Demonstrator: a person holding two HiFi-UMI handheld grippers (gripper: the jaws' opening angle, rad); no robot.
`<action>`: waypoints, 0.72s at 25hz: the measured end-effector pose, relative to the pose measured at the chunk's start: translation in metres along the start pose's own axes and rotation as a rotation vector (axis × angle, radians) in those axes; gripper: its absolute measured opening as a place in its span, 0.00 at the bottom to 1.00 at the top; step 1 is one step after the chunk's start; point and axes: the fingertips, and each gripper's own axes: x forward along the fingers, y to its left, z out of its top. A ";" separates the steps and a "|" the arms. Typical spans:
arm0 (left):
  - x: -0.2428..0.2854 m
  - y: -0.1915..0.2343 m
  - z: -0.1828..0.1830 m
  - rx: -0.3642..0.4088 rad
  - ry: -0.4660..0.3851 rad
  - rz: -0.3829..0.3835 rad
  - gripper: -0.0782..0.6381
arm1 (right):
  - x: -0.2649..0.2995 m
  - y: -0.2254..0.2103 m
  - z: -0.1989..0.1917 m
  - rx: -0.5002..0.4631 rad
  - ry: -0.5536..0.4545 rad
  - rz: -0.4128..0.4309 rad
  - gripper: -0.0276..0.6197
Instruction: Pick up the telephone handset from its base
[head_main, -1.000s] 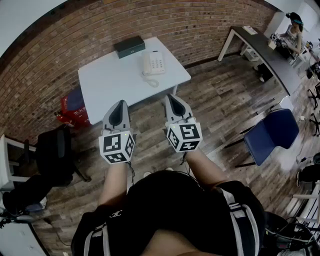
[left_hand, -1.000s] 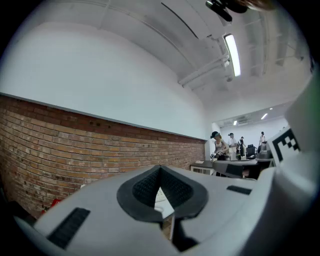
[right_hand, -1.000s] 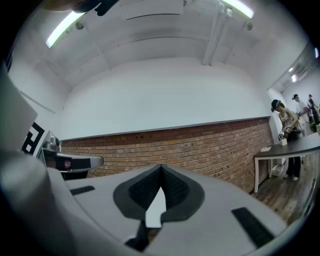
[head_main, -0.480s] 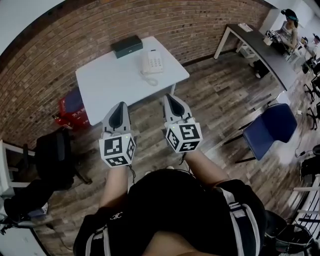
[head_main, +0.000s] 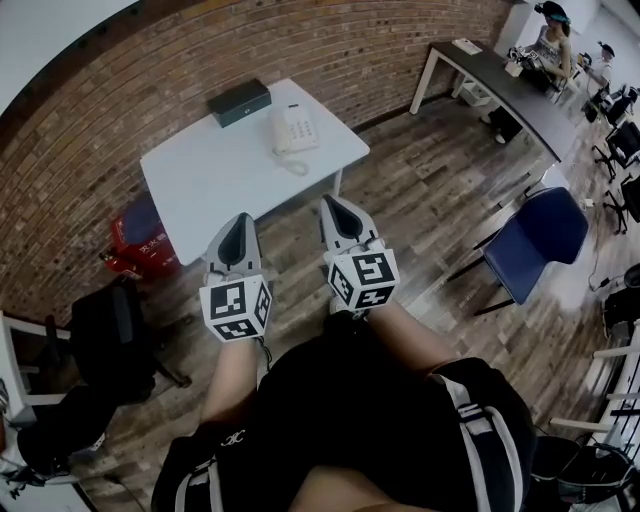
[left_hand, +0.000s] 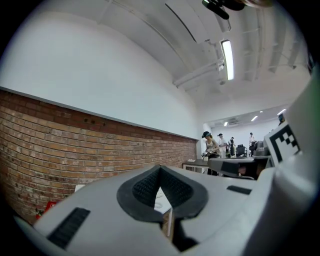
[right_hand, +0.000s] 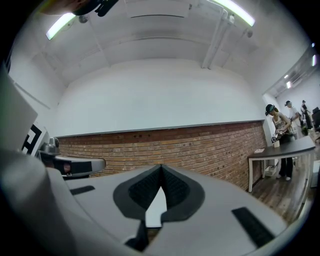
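A white telephone (head_main: 294, 129) stands near the far right side of a white table (head_main: 215, 180), its handset (head_main: 277, 132) resting on the base with a coiled cord trailing toward the table's front edge. Both grippers hover side by side over the wooden floor, short of the table and pointing at it. My left gripper (head_main: 241, 218) is shut with nothing in it, and its tips meet in the left gripper view (left_hand: 160, 168). My right gripper (head_main: 329, 202) is also shut and holds nothing (right_hand: 161, 167).
A black box (head_main: 239, 101) lies at the table's back edge by the brick wall (head_main: 330, 50). A red bag (head_main: 140, 236) and a black chair (head_main: 108, 325) stand to the left, a blue chair (head_main: 538, 236) to the right. People stand at a dark desk (head_main: 500, 82) far right.
Table and telephone have drifted left in the head view. Both grippers stayed shut and side by side, edging slightly forward toward the table.
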 end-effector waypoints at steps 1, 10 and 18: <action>0.002 0.002 0.001 0.005 -0.001 -0.001 0.10 | 0.003 0.000 0.001 0.000 -0.004 -0.003 0.04; 0.047 0.020 -0.002 0.000 -0.002 0.009 0.10 | 0.051 -0.018 -0.003 0.006 -0.015 0.020 0.04; 0.123 0.049 -0.001 -0.013 -0.003 0.026 0.10 | 0.132 -0.047 -0.007 0.011 -0.014 0.045 0.04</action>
